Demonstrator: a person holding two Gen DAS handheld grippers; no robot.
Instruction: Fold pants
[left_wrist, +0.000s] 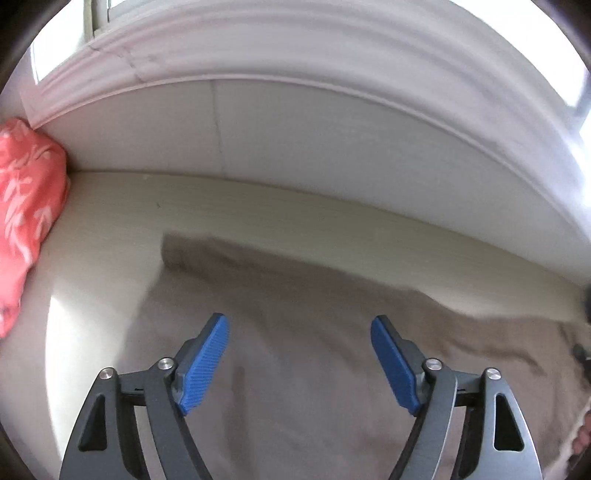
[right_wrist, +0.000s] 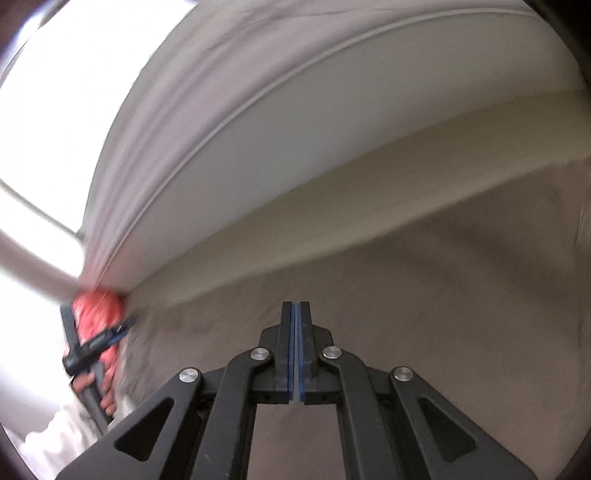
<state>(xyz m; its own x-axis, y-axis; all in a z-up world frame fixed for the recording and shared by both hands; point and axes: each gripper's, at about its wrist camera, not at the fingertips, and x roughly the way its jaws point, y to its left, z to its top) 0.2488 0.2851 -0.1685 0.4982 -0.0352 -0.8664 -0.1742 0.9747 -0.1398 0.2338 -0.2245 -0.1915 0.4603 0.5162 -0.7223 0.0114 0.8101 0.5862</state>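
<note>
I see the taupe pants (left_wrist: 295, 369) spread flat on the pale surface (left_wrist: 110, 221), filling the lower half of both wrist views. My left gripper (left_wrist: 300, 325) hangs over them with jaws wide and nothing between. My right gripper (right_wrist: 295, 306) has its pads pressed together, nothing visibly between them. A coral patterned cloth (left_wrist: 26, 206) lies at nine o'clock against the white wall (left_wrist: 314, 147).

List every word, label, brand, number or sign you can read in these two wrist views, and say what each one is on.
No text can be read in either view.
Coral pillow: a white leaf pattern, no lettering.
Taupe pants: no tag or label showing.
Left gripper and right gripper: no markings visible on the blue pads or black links.
Dark handle at the left of the right wrist view: faint light marks, too blurred to read.
</note>
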